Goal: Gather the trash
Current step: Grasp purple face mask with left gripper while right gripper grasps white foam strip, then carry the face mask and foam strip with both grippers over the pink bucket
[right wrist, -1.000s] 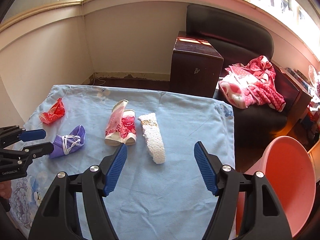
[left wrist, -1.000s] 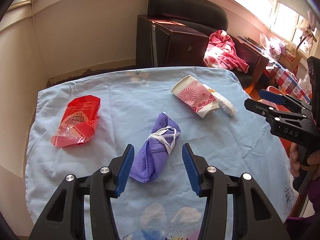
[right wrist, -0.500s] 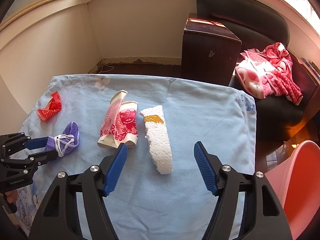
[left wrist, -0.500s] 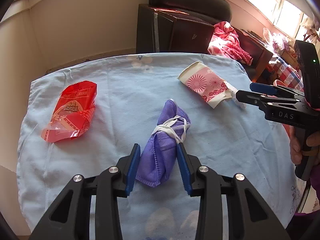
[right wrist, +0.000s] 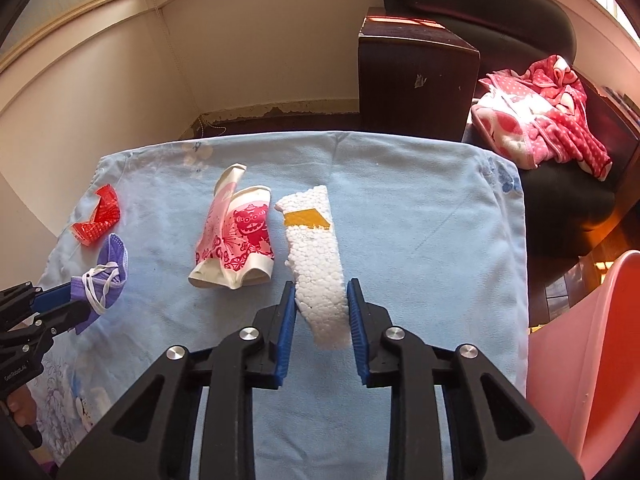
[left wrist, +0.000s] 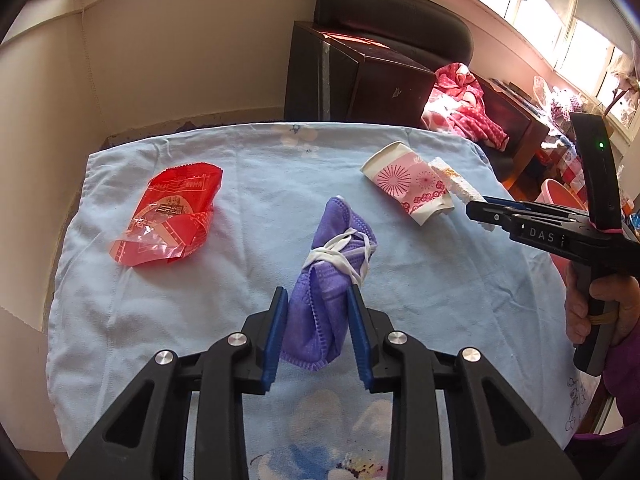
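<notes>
A table draped in one pale blue cloth (left wrist: 420,280) carries four bits of trash. The left gripper (left wrist: 318,320) is closing, pads pressing a rolled purple mask (left wrist: 332,248) bound with white straps; the right gripper (right wrist: 322,312) is closing on a white foam strip (right wrist: 320,264). One flattened pink paper cup (right wrist: 236,240) and one red wrapper (left wrist: 172,212) lie loose.

Bright daylight from the windows (left wrist: 540,12) above my view, blown-out glare there, fisheye-bent edges, sharp centre.
</notes>
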Motion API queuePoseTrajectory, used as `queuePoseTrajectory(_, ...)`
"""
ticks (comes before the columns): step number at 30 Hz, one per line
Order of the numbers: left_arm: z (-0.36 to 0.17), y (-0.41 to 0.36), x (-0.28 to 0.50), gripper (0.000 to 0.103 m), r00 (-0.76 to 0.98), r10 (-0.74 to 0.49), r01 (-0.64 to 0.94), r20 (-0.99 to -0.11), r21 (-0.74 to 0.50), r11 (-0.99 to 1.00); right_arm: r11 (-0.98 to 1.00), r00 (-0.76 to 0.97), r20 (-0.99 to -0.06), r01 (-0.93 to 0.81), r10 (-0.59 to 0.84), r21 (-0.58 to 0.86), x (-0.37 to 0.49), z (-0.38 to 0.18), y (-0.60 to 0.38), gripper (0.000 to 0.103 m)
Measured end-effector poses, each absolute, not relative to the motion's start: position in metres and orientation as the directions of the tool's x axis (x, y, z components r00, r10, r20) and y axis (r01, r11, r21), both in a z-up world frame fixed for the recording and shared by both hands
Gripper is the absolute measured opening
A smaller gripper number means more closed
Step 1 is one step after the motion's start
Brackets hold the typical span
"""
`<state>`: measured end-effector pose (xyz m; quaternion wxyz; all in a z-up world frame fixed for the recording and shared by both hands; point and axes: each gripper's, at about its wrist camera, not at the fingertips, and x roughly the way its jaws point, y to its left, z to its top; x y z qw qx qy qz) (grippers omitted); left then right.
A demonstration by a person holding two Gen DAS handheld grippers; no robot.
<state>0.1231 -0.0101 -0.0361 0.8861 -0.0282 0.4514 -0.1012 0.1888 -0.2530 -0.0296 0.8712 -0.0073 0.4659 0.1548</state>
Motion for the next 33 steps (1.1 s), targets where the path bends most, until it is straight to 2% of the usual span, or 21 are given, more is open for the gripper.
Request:
queuePoseTrajectory(9, -0.02, -0.032, 0.106, 0.029, 0.604, -0.23, 0.182, -0.763, -0.149, 0.972, 0.954, 0.567, -0.775, -0.258, 0.279, 0.155, 0.148, -0.007, -0.271, 0.026)
queuePoseTrajectory(17, -0.003, -0.052, 0.096, 0.029, 0.645, -0.237, 0.192, -0.726, -0.146, 0.971, 0.954, 0.611, -0.744, -0.276, 0.271, 0.12, 0.12, 0.011, -0.284, 0.026)
queuePoseTrajectory(33, 0.026, -0.138, 0.093, 0.029, 0.648, -0.346, 0.317, -0.678, -0.174, 0.933, 0.991, 0.704, -0.697, -0.099, 0.136, 0.093, 0.095, 0.036, -0.36, 0.026)
